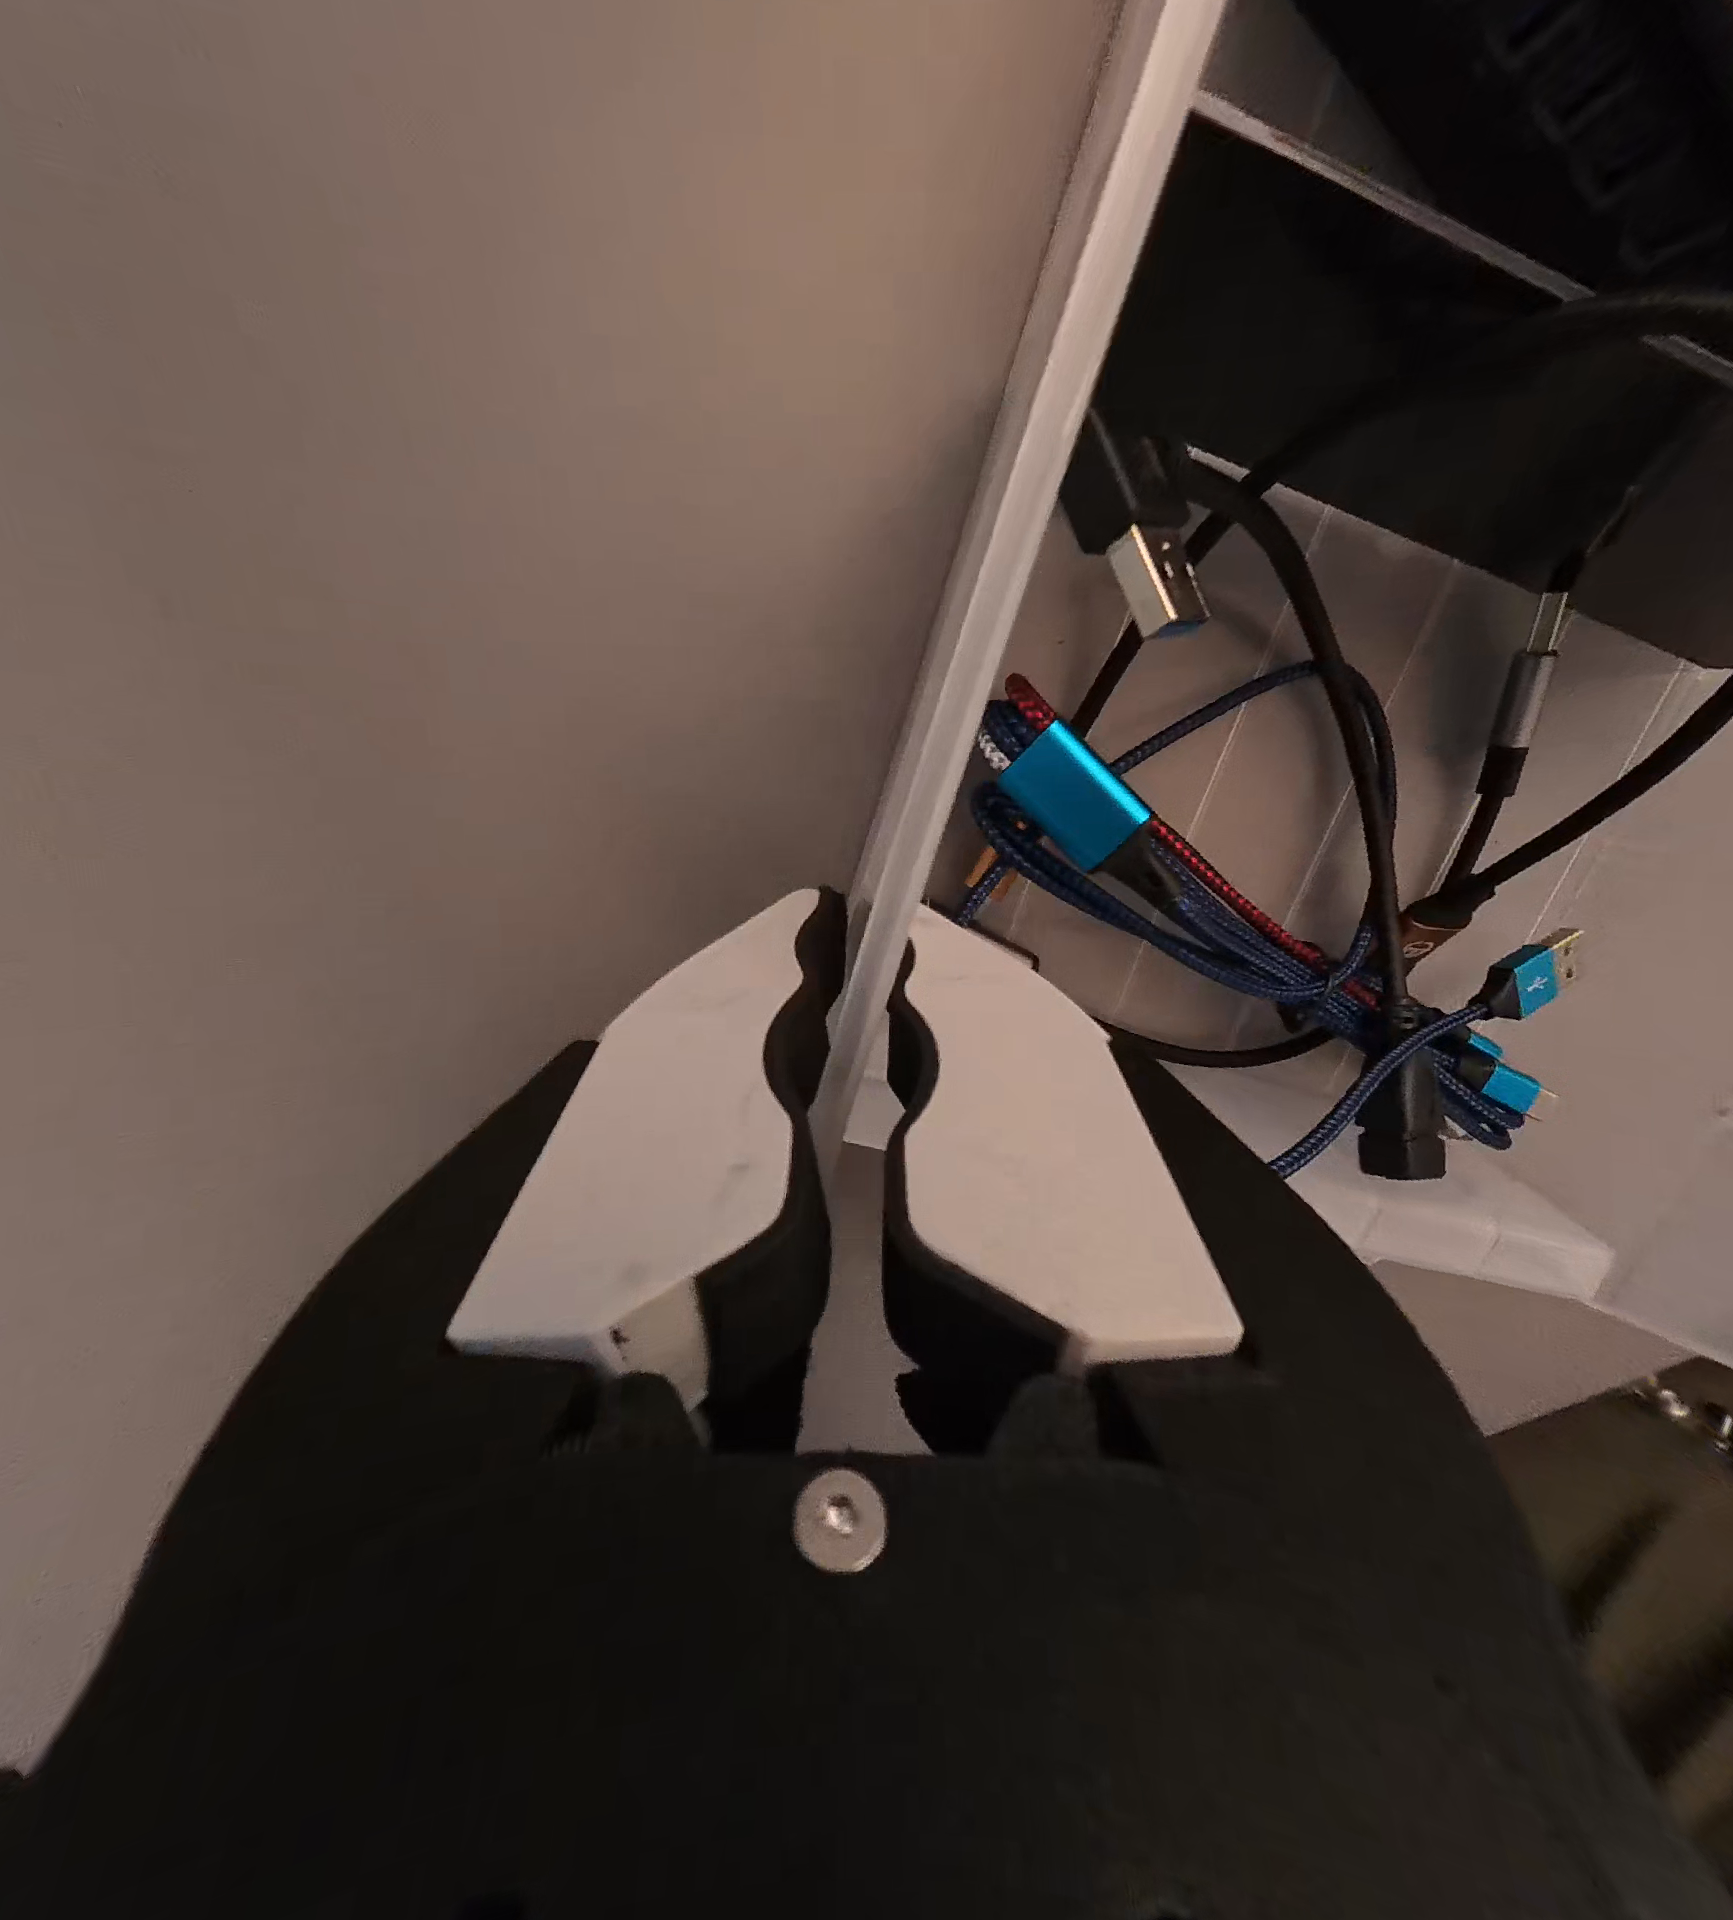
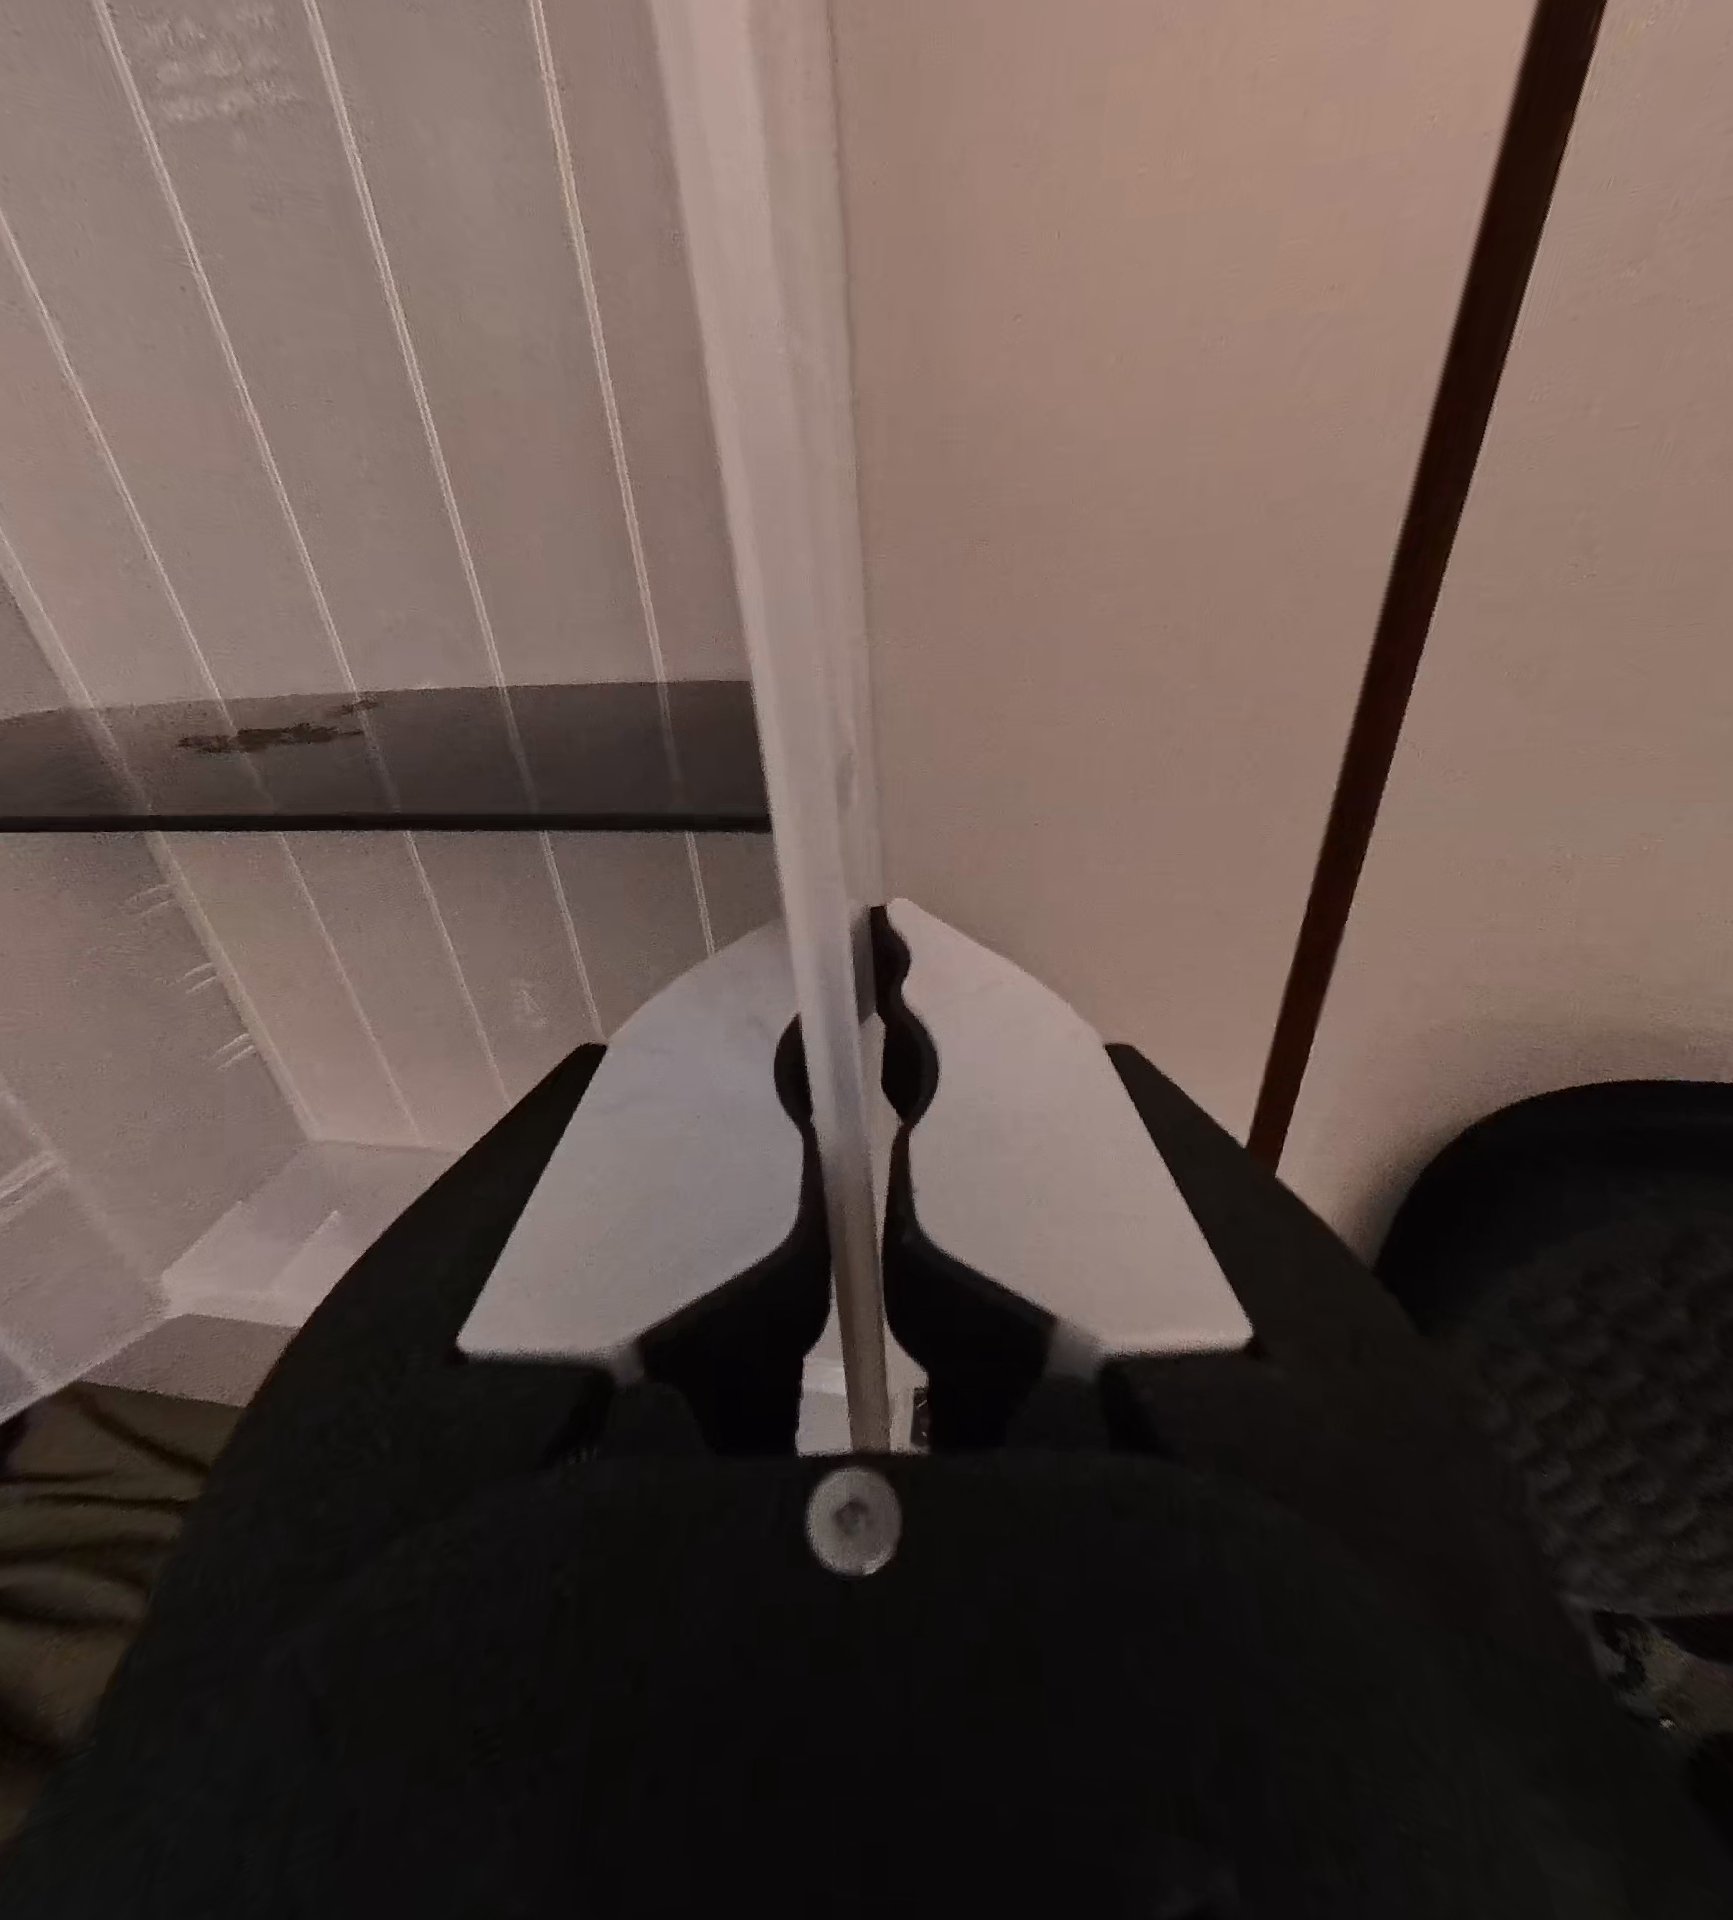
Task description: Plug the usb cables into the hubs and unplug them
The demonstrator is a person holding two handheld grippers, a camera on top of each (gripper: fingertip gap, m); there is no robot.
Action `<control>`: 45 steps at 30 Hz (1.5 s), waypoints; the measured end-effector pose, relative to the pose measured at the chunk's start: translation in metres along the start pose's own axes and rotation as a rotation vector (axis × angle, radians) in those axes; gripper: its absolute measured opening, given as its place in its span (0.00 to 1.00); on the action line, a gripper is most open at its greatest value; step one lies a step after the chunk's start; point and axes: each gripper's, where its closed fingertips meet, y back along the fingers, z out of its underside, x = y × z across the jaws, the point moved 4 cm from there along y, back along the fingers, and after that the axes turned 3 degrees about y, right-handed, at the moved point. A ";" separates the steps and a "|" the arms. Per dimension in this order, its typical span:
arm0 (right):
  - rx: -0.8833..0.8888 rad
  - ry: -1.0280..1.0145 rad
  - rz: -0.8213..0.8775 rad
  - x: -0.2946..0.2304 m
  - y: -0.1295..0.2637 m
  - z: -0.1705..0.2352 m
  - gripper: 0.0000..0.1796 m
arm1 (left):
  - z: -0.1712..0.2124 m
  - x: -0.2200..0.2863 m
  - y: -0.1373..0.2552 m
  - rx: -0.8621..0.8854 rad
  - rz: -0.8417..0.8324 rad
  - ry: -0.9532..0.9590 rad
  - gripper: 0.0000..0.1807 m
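Note:
Both grippers are shut on the rim of a clear plastic bin. My left gripper clamps the rim, which runs up and right between its white fingers. Inside the bin lie a bundle of blue and red braided USB cables with a blue metal block, a blue USB plug, a silver USB plug and black cables. A black hub lies across them with a grey plug at its edge. My right gripper clamps the bin rim too.
A beige wall is behind the bin in both views. A dark flat shape shows through the ribbed bin wall. A dark brown pole leans on the wall at right. A black mesh chair is at lower right.

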 end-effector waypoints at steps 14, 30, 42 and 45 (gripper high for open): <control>-0.068 0.026 0.016 0.001 -0.003 0.020 0.03 | 0.051 -0.124 0.030 0.101 0.002 0.287 0.03; 0.033 -0.044 0.024 -0.001 0.002 0.024 0.03 | 0.104 -0.235 0.058 0.179 -0.053 0.466 0.03; 0.073 -0.110 0.025 0.012 0.005 0.033 0.03 | 0.115 -0.235 0.061 0.192 -0.063 0.457 0.02; 0.076 -0.113 0.023 0.013 0.005 0.035 0.03 | 0.116 -0.235 0.061 0.205 -0.071 0.469 0.02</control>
